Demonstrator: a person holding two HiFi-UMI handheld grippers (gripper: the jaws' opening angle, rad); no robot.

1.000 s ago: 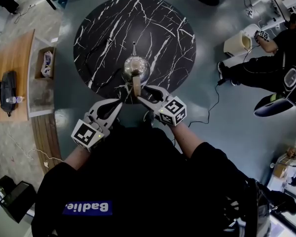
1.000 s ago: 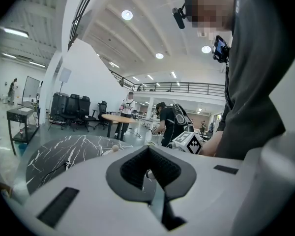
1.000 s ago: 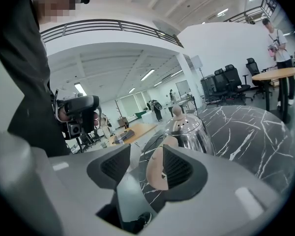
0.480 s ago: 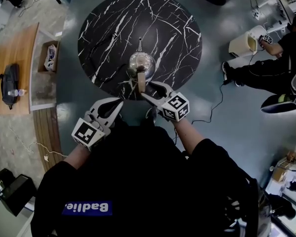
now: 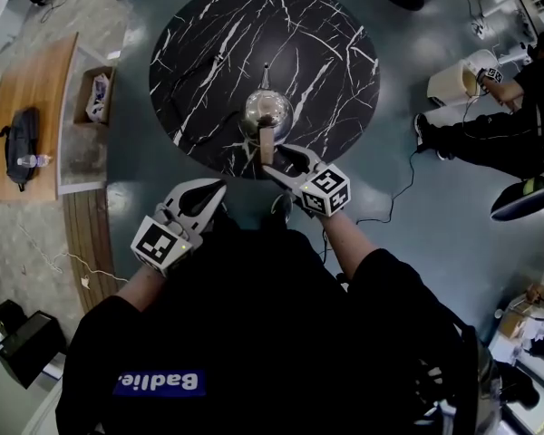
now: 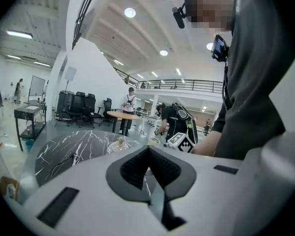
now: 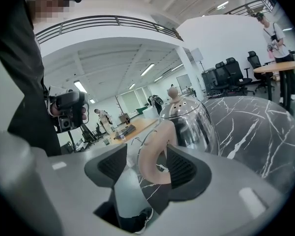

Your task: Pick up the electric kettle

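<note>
- The left gripper hangs just short of the table's near edge. Its jaws are closed together on nothing, and it has no part in the grip.
- The round black marble table bears the electric kettle, which stands upright towards the near edge. Its thin spout points away and its handle faces the person.
- The body is a polished steel dome: rigid, smooth and likely slippery. It looks too wide and too rounded for the jaws, so it offers no hold.
- Whether there is water inside cannot be seen. If it is filled, it will probably be heavy and will pull spout-down, away from the handle.
- The handle is a tan loop, stiff and matt-looking, and narrow enough to clamp. It is the place to take hold, best high up and close to the body, with a firm squeeze to stop the kettle swinging.
- The right gripper has the handle between its jaws, which have just been opening. They stand apart, the handle lying nearer one pad with a clear gap at the other, so nothing is clamped yet.
</note>
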